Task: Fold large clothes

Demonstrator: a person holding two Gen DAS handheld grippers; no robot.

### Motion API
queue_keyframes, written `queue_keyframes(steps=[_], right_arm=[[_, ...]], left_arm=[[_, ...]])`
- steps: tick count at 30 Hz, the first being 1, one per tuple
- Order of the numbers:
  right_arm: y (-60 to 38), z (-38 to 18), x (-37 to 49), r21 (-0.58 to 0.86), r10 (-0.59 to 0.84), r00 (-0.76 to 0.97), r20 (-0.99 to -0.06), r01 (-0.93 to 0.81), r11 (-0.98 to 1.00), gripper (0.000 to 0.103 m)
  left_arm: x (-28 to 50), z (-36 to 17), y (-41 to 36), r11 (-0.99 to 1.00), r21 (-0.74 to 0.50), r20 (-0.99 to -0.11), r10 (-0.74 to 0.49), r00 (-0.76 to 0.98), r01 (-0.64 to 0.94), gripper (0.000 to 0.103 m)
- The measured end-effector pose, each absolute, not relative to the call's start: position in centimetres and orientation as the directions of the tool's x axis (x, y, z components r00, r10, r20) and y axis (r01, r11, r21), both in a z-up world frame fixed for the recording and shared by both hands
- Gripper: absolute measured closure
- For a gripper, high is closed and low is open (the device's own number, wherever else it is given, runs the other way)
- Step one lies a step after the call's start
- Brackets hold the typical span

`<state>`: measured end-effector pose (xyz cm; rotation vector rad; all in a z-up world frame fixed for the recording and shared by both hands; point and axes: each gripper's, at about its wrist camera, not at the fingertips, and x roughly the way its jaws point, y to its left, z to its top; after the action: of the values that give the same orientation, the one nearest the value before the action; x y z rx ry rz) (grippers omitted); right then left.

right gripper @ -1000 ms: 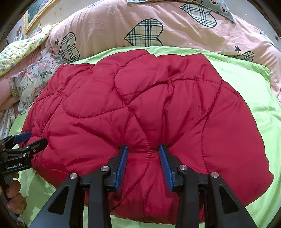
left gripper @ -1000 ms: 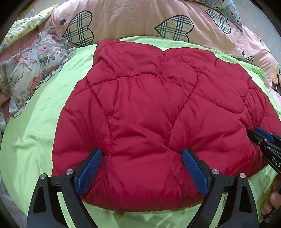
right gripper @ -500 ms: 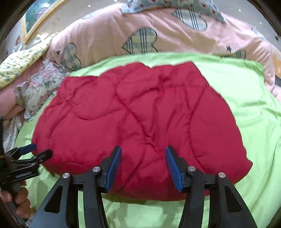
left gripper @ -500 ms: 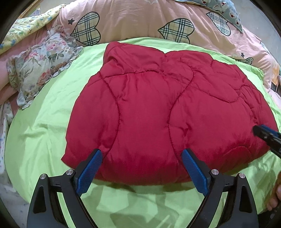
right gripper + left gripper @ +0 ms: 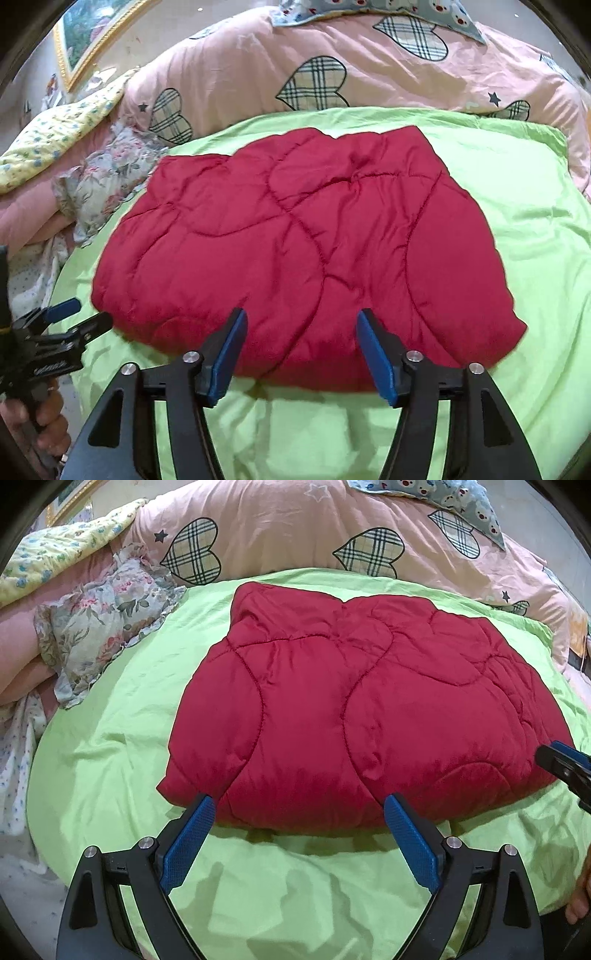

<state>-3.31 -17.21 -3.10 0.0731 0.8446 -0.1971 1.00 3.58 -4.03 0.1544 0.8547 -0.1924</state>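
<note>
Bare green sheet [image 5: 535, 229] flanks the red jacket [image 5: 295, 251] (pillows [image 5: 258, 74] behind).

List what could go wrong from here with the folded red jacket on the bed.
1. The puffy red jacket lies released on the green sheet; its padding may spring the fold open.
2. The right gripper, jaws opening, sits at the jacket's near edge and might snag it. The open left gripper is equally close.
3. The sheet is wrinkled and soft, so the bundle could slump unevenly.

Black two-finger grippers [image 5: 299, 843] – blue textured pads [image 5: 375, 354], silver screws
</note>
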Motion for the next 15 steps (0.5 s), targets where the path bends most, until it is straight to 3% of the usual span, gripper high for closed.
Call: queue_keyframes(steps=[3, 10, 15], right_arm=[[-16.3, -2.7, -4.5, -0.016, -0.129, 0.648, -0.751, 0.177, 0.984, 0.024], [-14.8, -2.9, -6.9, -0.047, -0.120, 0.611, -0.783, 0.135, 0.990, 0.005], [-13.9, -2.4, -8.0, -0.082, -0.141, 0.603, -0.786, 0.125, 0.989, 0.005]], left_arm=[[0.1, -3.6, 3.5, 0.970, 0.073, -0.758, -0.098, 0.645, 0.234, 0.001], [-1.8, -3.3, 4.1, 0.960, 0.063, -0.774, -0.125, 0.621, 0.272, 0.001], [-2.9, -2.5, 4.9, 0.957, 0.057, -0.779, -0.134, 0.612, 0.283, 0.001]])
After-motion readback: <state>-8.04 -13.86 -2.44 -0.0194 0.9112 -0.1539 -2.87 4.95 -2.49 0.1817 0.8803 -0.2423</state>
